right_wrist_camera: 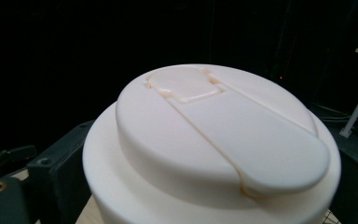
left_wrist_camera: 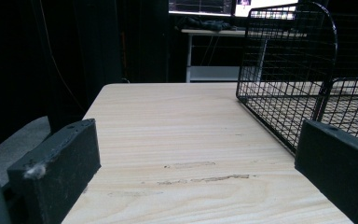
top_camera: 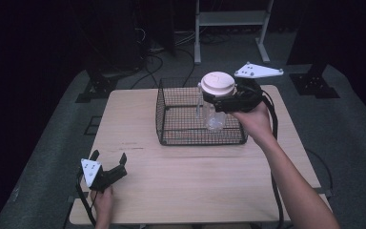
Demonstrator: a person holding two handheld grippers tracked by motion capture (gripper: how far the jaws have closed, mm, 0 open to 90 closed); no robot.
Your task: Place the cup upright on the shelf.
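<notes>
A clear plastic jar with a cream-white lid hangs over the black wire basket, its lower body inside the basket's right half. My right gripper is shut on the jar just under the lid, held by a hand from the right. In the right gripper view the lid is very close, with a flip tab on top and black jaws at both sides. My left gripper rests open on the table's front left corner; between its jaws lies bare wood, and the basket stands ahead to the right.
The wooden table has bare room in front of and left of the basket. A white metal stand and cables lie on the floor behind the table. Dark surroundings ring the table.
</notes>
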